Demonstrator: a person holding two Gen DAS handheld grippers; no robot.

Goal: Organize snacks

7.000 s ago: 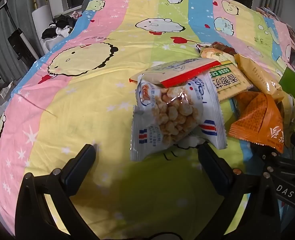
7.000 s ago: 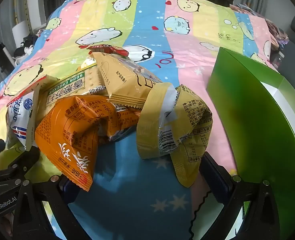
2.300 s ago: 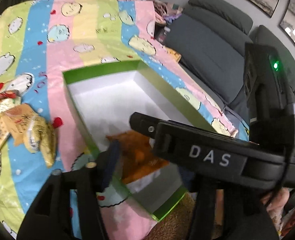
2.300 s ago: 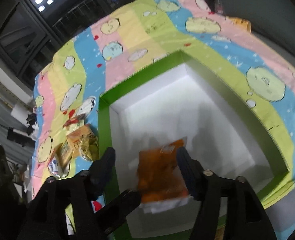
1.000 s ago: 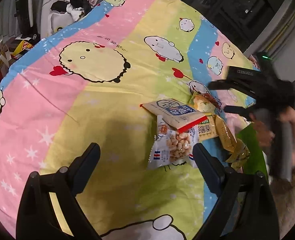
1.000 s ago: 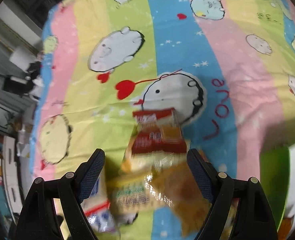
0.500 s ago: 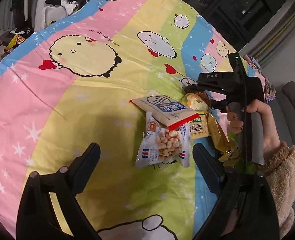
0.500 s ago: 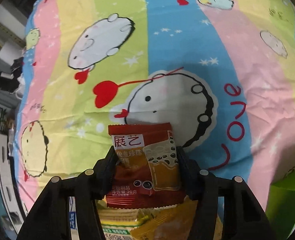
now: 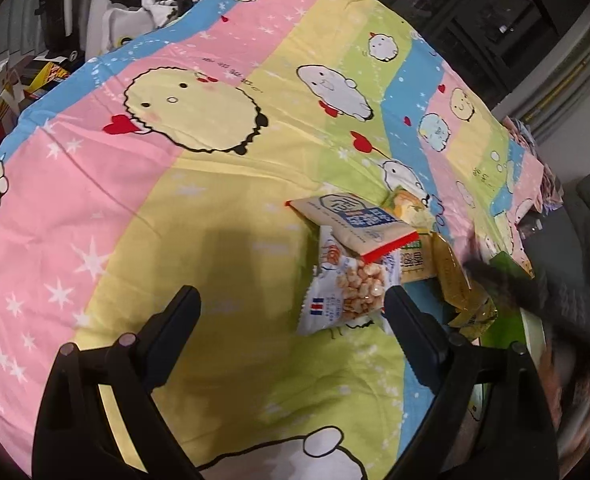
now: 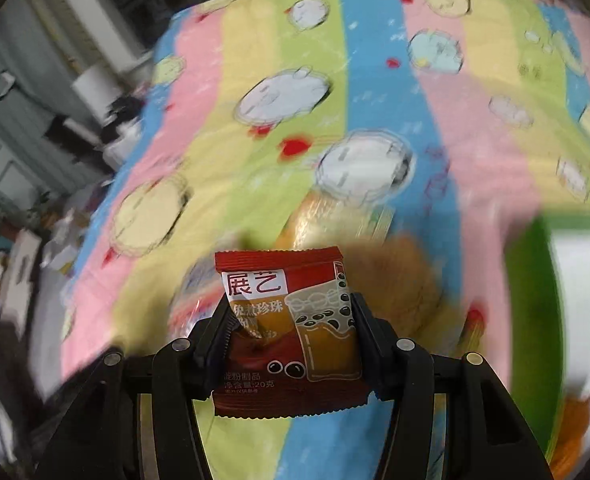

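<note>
The right gripper (image 10: 291, 320) is clamped on a red snack packet (image 10: 287, 332), held above the striped bedsheet (image 10: 375, 80), left of the green box (image 10: 531, 300); the left gripper (image 9: 291, 312) stands wide apart, empty, just beside the white puff bag (image 9: 343, 292).

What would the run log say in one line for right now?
right gripper: jaws just closed, shut on red packet | left gripper: open, empty | green box: ahead right
</note>
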